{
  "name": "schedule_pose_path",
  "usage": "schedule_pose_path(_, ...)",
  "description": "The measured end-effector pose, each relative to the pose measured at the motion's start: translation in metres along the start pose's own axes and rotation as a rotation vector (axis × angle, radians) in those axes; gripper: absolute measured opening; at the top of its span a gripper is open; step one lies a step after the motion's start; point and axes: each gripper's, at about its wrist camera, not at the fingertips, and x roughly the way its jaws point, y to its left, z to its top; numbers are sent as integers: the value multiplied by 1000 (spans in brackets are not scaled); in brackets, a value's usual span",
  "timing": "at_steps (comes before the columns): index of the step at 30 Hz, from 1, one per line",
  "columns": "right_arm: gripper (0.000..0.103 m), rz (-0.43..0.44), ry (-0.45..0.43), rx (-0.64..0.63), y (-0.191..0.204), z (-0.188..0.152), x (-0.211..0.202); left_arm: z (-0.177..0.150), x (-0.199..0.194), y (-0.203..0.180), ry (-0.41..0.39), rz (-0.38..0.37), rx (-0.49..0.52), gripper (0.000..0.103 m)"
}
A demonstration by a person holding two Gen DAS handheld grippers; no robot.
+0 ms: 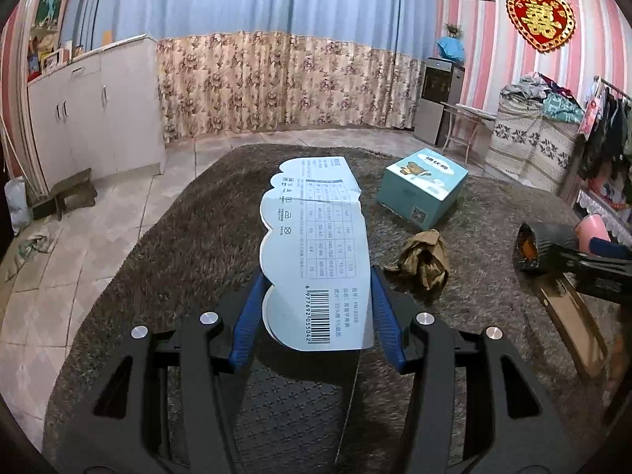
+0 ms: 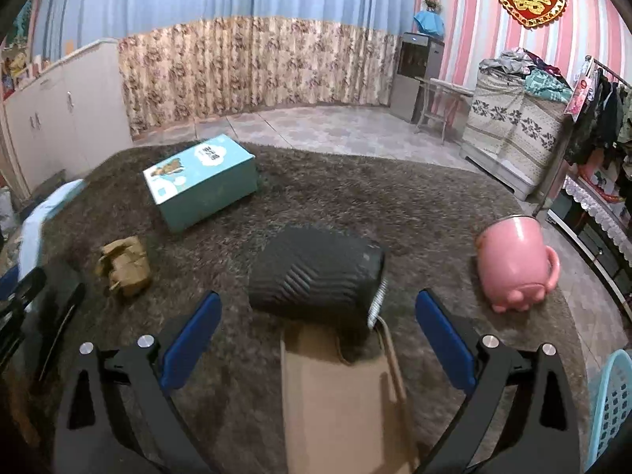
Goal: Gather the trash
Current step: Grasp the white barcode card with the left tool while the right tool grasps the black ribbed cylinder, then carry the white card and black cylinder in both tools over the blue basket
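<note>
My left gripper (image 1: 316, 308) is shut on a light blue cardboard package card (image 1: 316, 245) with a barcode and size table, held above the shaggy brown rug (image 1: 177, 245). A crumpled brown paper wad (image 1: 422, 258) lies on the rug just right of it; it also shows in the right wrist view (image 2: 124, 266). My right gripper (image 2: 318, 339) is open above the rug, with a black ribbed cylinder (image 2: 316, 276) ahead between its fingers and a flat brown paper bag (image 2: 339, 403) beneath. The card shows at the left edge of the right wrist view (image 2: 37, 225).
A teal cardboard box (image 1: 422, 191) sits on the rug farther back. A pink mug (image 2: 513, 262) lies on its side at the right. A light blue plastic basket (image 2: 610, 407) is at the far right edge. White cabinets (image 1: 91, 110) line the left wall.
</note>
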Motion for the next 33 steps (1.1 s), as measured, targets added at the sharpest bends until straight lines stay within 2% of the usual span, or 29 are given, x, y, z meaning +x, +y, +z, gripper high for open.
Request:
schedule_pose_path(5,94,-29,91,33,5,0,29,-1,6,-2,12,-3,-6,51)
schedule_pose_path(7,75,-4,79,52,-5,-2,23,-2,6,-3,12,-5,-5,51)
schedule_pose_path(8,76,16,73,66,-12,-3,17,-2,6,-4,13,-4,-4,51)
schedule_pose_path(14,75,46,-20,114,-68,-10,-37,2,5,-6,-2,-7,-1,51)
schedule_pose_path(19,75,27,-77,159,-125,-32,-95,7,-13,-8,-23,-39,4,51)
schedule_pose_path(23,75,-27,-98,137,-150,-57,-125,0,-34,-19,-21,-67,41,51)
schedule_pose_path(26,75,-82,-106,116,-162,-82,-143,-9,-50,-38,-7,-117,43,51)
schedule_pose_path(33,75,-117,-99,108,-178,-122,-161,-42,-82,-126,2,-255,121,51)
